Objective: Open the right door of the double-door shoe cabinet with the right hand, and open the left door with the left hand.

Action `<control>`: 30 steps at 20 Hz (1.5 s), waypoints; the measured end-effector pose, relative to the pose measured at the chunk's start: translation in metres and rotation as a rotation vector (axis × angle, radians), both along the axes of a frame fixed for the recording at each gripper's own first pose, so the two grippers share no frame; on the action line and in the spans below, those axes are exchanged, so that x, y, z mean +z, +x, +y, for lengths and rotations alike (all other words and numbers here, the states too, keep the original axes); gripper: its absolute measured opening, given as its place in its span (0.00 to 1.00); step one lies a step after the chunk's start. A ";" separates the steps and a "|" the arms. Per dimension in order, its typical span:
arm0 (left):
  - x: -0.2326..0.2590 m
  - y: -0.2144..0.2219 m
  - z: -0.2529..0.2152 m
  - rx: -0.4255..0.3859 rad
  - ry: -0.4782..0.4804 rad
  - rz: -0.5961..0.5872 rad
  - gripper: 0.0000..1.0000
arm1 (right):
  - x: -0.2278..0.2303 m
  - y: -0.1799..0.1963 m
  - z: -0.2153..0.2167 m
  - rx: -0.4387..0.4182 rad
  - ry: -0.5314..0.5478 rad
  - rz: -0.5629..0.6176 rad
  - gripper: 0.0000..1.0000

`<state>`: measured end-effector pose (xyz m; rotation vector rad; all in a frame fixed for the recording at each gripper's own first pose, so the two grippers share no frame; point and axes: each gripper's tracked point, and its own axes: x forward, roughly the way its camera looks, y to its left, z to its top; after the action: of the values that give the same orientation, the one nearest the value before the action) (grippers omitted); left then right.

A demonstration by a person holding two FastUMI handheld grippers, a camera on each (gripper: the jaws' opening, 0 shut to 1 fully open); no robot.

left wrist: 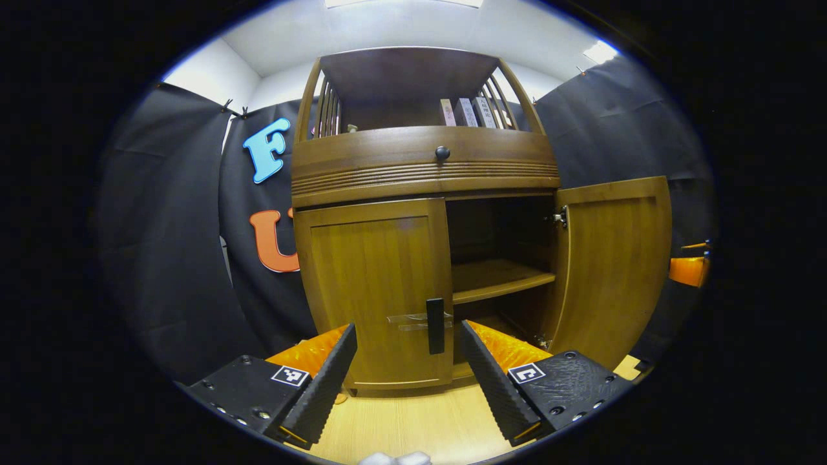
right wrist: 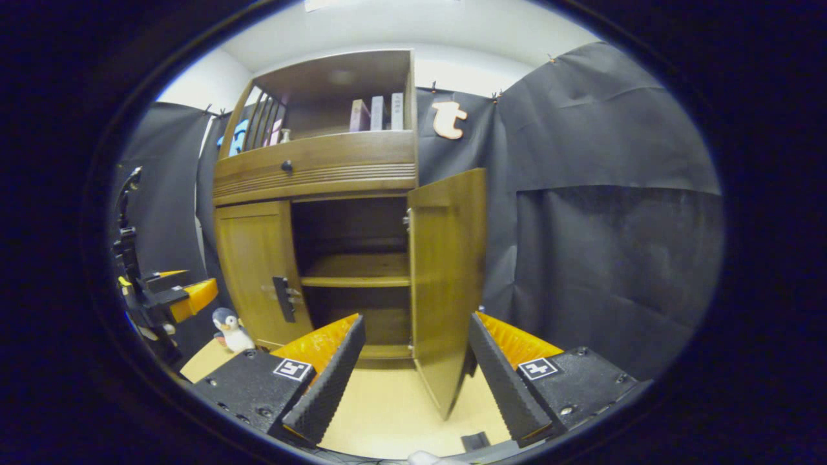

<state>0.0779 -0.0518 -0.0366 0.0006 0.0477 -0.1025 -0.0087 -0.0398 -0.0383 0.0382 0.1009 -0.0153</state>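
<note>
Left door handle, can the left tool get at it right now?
Probably yes. The left tool is open and faces the handle on the closed left door, with only bare floor between; the open right door swings clear.

Shoe cabinet (left wrist: 426, 168): honey-brown wood with vertical grain; handle (left wrist: 435, 325) on its left door (left wrist: 378, 290) black. Penguin toy (right wrist: 229, 329) beside the cabinet: grey-blue and white. Tabletop (right wrist: 387, 407): pale beige.

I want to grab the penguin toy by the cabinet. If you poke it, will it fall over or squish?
The penguin looks plush, so it would probably squish and weigh little. It stands upright on a small base on the floor, so a poke would likely tip it. Being soft, it should not break.
</note>
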 end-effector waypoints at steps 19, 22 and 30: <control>-0.093 0.186 -0.062 -0.029 -0.046 -0.014 0.92 | -0.020 0.009 0.033 -0.064 -0.089 0.116 1.00; -0.096 0.189 -0.063 -0.022 -0.041 -0.009 0.58 | -0.023 0.011 0.030 -0.070 -0.093 0.123 1.00; -0.104 0.192 -0.066 -0.030 -0.060 0.041 0.36 | -0.017 0.003 0.030 -0.079 -0.075 0.097 1.00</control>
<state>0.2704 -0.1175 -0.1402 -0.0609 0.0856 -0.1336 -0.0054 -0.0097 -0.0553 -0.0331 0.1957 -0.0996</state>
